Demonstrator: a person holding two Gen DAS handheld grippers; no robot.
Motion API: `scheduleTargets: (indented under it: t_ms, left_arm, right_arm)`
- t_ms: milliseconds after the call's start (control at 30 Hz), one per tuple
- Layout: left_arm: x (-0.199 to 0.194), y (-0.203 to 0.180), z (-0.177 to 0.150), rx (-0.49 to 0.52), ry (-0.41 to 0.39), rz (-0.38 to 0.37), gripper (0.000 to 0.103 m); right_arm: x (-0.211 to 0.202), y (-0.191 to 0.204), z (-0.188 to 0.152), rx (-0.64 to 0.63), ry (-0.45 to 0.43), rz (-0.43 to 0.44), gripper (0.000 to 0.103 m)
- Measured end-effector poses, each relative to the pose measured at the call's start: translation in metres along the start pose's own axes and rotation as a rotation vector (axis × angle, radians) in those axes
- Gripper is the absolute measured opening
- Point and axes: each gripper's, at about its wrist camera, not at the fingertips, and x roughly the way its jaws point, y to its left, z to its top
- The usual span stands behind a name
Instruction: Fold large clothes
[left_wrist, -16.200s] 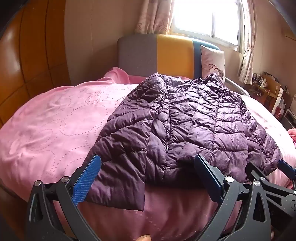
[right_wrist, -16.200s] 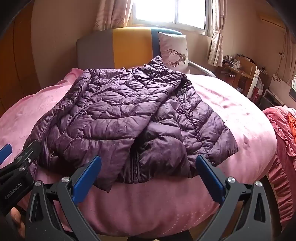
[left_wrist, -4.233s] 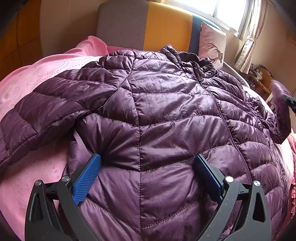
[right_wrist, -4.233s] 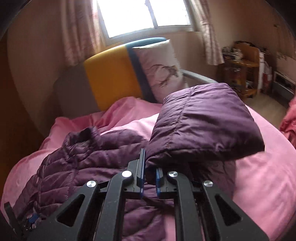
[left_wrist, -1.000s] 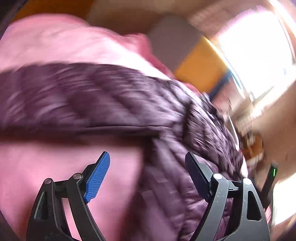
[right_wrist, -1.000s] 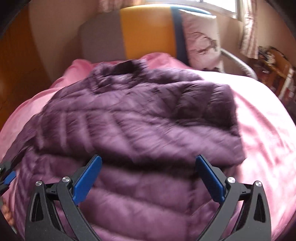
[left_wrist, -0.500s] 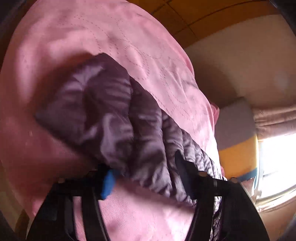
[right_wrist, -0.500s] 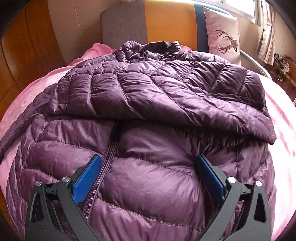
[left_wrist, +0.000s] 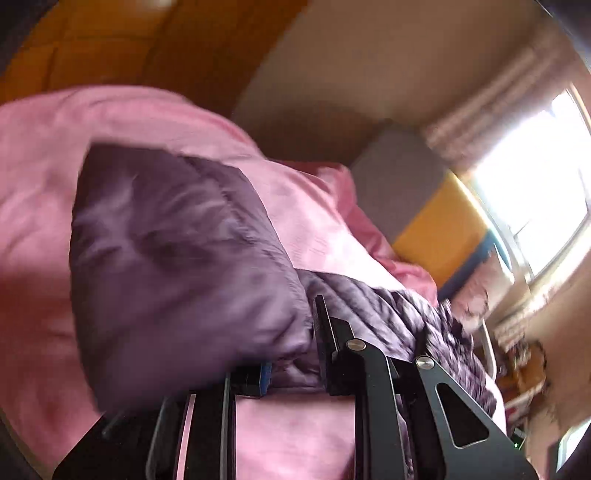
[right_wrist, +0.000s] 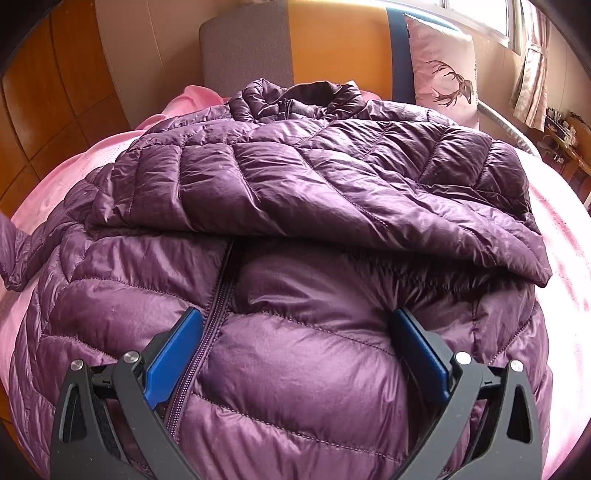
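Purple quilted jacket (right_wrist: 295, 221), on pink bed (right_wrist: 561, 258), collar far toward headboard (right_wrist: 295, 40), long axis near-to-far, right sleeve folded across chest; right gripper (right_wrist: 295, 354) fingers spread over hem; left view alone: left gripper (left_wrist: 291, 347) clamping blurred left sleeve (left_wrist: 177, 258).

Left wrist view is smeared by motion; I can't make out quilting on the sleeve (left_wrist: 177, 258) the left tool (left_wrist: 291, 354) has clamped. The sleeve hides most of that tool's left finger; only a sliver of blue pad (left_wrist: 265, 376) shows. Shelf clutter (left_wrist: 517, 354) at right is unreadable blur. In my right wrist view the jacket (right_wrist: 295, 229) runs past the lower frame edge, so its hem is cut off. The far sleeve tip (right_wrist: 9, 251) is clipped at left. The jacket covers most of the bed (right_wrist: 561, 258).
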Motion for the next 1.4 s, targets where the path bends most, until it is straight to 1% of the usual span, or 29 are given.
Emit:
scheduleTargets:
  t_ms: [67,133,167,200,300,333,367,400,467,500,667,733,767,833,900,967,1000,1067,1133,1200,1233,1267,1300,1333,1367,1400]
  left_arm:
    - [0.011,-0.027,-0.01,0.088,0.024,-0.044,0.019]
    - [0.021,-0.058,-0.029,0.195,0.058,-0.093,0.019]
    - [0.028,-0.07,-0.033,0.232,0.074,-0.111,0.019]
    - [0.038,-0.085,-0.042,0.287,0.102,-0.135,0.019]
    - [0.054,-0.119,-0.074,0.408,0.172,-0.156,0.02]
    - [0.063,-0.128,-0.087,0.445,0.208,-0.161,0.022]
    - [0.069,-0.133,-0.096,0.465,0.237,-0.167,0.029]
    - [0.073,-0.136,-0.102,0.476,0.256,-0.17,0.042]
    - [0.072,-0.138,-0.112,0.487,0.256,-0.182,0.055]
    - [0.067,-0.139,-0.115,0.489,0.249,-0.187,0.058]
    - [0.041,-0.128,-0.122,0.478,0.196,-0.188,0.06]
    - [0.042,-0.127,-0.12,0.48,0.193,-0.182,0.06]
    - [0.038,-0.123,-0.123,0.482,0.189,-0.175,0.06]
    - [0.038,-0.128,-0.129,0.495,0.186,-0.172,0.06]
    - [0.037,-0.127,-0.138,0.517,0.192,-0.164,0.06]
    - [0.04,-0.125,-0.143,0.519,0.208,-0.171,0.06]
    - [0.041,-0.123,-0.144,0.511,0.217,-0.173,0.06]
    - [0.042,-0.119,-0.145,0.492,0.225,-0.18,0.06]
    - [0.042,-0.115,-0.146,0.489,0.224,-0.186,0.06]
    - [0.042,-0.113,-0.147,0.486,0.227,-0.19,0.06]
    - [0.042,-0.113,-0.147,0.482,0.228,-0.19,0.06]
    - [0.042,-0.112,-0.146,0.479,0.229,-0.191,0.06]
    - [0.042,-0.111,-0.146,0.473,0.231,-0.191,0.06]
    - [0.042,-0.111,-0.145,0.469,0.23,-0.191,0.06]
    - [0.041,-0.11,-0.144,0.462,0.23,-0.188,0.06]
    - [0.041,-0.109,-0.144,0.457,0.23,-0.185,0.062]
  right_arm:
    - [0.0,0.0,0.0,0.0,0.0,0.0,0.101]
    - [0.0,0.0,0.0,0.0,0.0,0.0,0.101]
    - [0.0,0.0,0.0,0.0,0.0,0.0,0.101]
    - [0.0,0.0,0.0,0.001,-0.001,0.001,0.101]
    - [0.001,0.0,0.0,-0.001,0.0,-0.001,0.101]
    - [0.0,0.0,0.0,-0.001,-0.001,-0.001,0.101]
    - [0.0,0.0,0.0,0.0,-0.001,0.0,0.101]
    - [0.0,0.0,0.0,0.001,-0.002,0.002,0.101]
    - [0.0,-0.001,0.0,0.004,-0.003,0.005,0.101]
    - [0.0,-0.001,0.0,0.006,-0.004,0.008,0.101]
    - [0.0,-0.004,0.0,0.026,-0.003,0.031,0.101]
    - [-0.002,-0.006,0.002,0.037,-0.005,0.049,0.101]
    - [-0.004,-0.008,0.003,0.048,-0.01,0.063,0.101]
    - [-0.013,-0.01,0.006,0.079,-0.034,0.092,0.1]
    - [-0.026,-0.009,0.01,0.112,-0.076,0.156,0.099]
    - [-0.035,0.0,0.015,0.146,-0.091,0.269,0.097]
    - [-0.037,0.008,0.019,0.14,-0.089,0.314,0.096]
    - [-0.034,0.034,0.026,0.094,-0.076,0.353,0.086]
    - [-0.024,0.062,0.032,0.049,-0.041,0.388,0.081]
    - [-0.007,0.088,0.036,0.01,0.003,0.396,0.079]
    - [0.003,0.1,0.038,-0.005,0.031,0.403,0.066]
    - [0.01,0.11,0.04,-0.022,0.056,0.406,0.046]
    - [0.013,0.119,0.043,-0.044,0.067,0.401,0.039]
    - [0.012,0.127,0.046,-0.071,0.06,0.389,0.025]
    - [0.007,0.133,0.05,-0.1,0.045,0.381,0.015]
    - [-0.002,0.138,0.053,-0.126,0.022,0.365,0.014]
